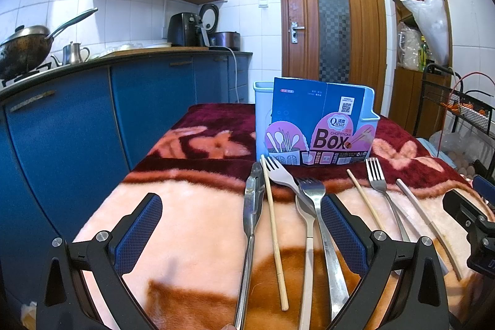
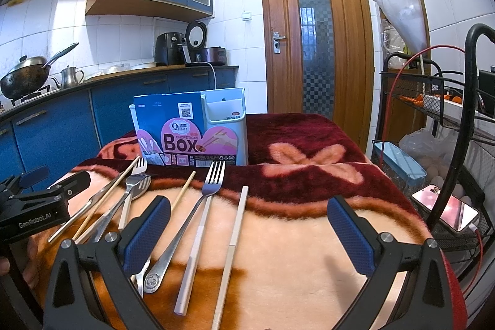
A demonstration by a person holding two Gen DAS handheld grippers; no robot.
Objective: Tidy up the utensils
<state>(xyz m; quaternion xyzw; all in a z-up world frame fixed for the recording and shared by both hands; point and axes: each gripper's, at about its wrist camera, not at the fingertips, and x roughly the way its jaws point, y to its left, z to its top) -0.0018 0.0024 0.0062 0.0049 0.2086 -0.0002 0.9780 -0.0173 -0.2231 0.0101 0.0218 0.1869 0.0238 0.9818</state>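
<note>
A pale blue chopsticks box (image 1: 369, 116) (image 2: 227, 119) with a printed card sleeve stands upright at the back of the blanket-covered table. In front of it lie several utensils: a metal knife (image 1: 252, 206), a wooden chopstick (image 1: 273, 234), a white-handled fork (image 1: 280, 173), steel forks (image 1: 315, 194) (image 2: 213, 178), a second wooden chopstick (image 2: 183, 192) and beige chopsticks (image 2: 236, 225). My left gripper (image 1: 241, 225) is open above the left utensils, holding nothing. My right gripper (image 2: 249, 225) is open above the right utensils, holding nothing.
Blue kitchen cabinets (image 1: 148, 95) run along the left. A black wire rack (image 2: 433, 119) with a phone (image 2: 445, 207) stands close to the table's right edge. A wooden door (image 2: 312, 36) is behind the table. The blanket (image 2: 309, 252) covers the table.
</note>
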